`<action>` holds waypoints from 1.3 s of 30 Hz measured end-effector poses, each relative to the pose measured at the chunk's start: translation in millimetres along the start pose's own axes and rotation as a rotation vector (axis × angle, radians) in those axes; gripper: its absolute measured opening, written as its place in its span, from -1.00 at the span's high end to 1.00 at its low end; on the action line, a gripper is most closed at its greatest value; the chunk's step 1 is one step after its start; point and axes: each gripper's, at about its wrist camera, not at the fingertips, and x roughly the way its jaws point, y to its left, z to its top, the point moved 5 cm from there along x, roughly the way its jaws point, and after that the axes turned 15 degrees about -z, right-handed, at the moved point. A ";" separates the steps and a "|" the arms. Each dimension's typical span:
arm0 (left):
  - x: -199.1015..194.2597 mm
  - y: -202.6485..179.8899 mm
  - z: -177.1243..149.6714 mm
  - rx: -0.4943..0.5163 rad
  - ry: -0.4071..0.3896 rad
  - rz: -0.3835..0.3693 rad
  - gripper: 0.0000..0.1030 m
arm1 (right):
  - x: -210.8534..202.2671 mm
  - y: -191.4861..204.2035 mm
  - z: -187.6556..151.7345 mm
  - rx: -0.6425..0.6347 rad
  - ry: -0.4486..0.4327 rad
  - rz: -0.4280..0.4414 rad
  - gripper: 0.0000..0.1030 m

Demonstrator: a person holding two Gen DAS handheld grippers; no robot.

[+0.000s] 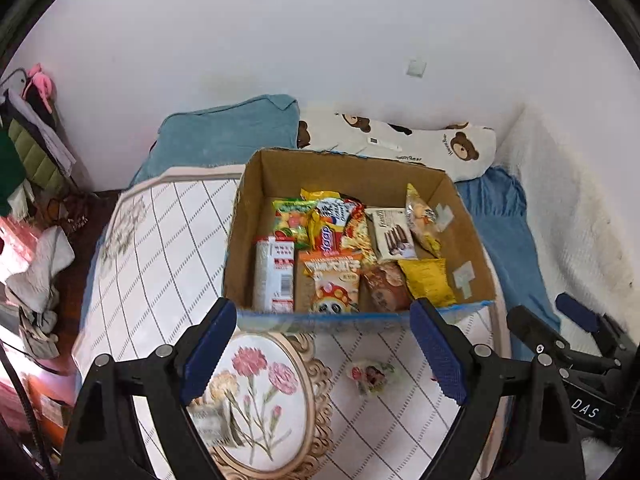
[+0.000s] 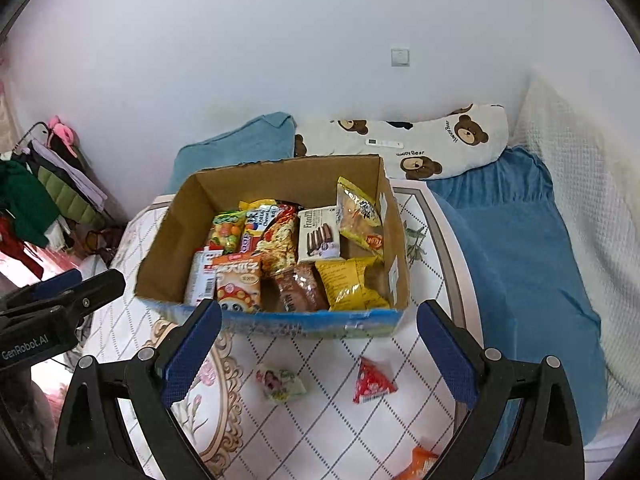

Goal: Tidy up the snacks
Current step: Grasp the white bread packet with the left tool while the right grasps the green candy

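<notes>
An open cardboard box (image 1: 468,236) (image 2: 168,236) stands on the quilted bed cover and holds several snack packs, among them a yellow bag (image 1: 428,282) (image 2: 352,284) and a white wafer pack (image 1: 390,234) (image 2: 320,232). Loose on the cover in front of the box lie a small white floral packet (image 1: 370,376) (image 2: 280,384), a red triangular packet (image 2: 372,382) and an orange packet (image 2: 420,460). My left gripper (image 1: 324,354) is open and empty above the cover. My right gripper (image 2: 320,354) is open and empty above the loose packets.
A blue pillow (image 1: 228,136) and a bear-print pillow (image 1: 420,140) lie behind the box. A blue blanket (image 2: 520,248) lies to the right. Clothes (image 1: 28,148) hang at the left. The white wall is behind.
</notes>
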 end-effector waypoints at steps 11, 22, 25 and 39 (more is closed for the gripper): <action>53.0 7.9 -112.3 -0.055 0.225 0.011 -0.72 | 51.6 -27.1 -146.8 0.003 0.336 -0.009 -0.96; 119.1 66.8 -206.3 -0.156 0.431 0.140 -0.72 | 165.8 21.7 -253.2 -0.204 0.582 -0.082 -1.00; 112.0 75.6 -209.2 -0.185 0.413 0.148 -0.72 | 174.4 22.4 -256.7 -0.198 0.610 -0.084 -1.00; 48.5 201.2 -207.2 -0.931 0.207 -0.014 -0.72 | 121.0 53.2 -179.5 -0.092 0.412 0.062 -0.33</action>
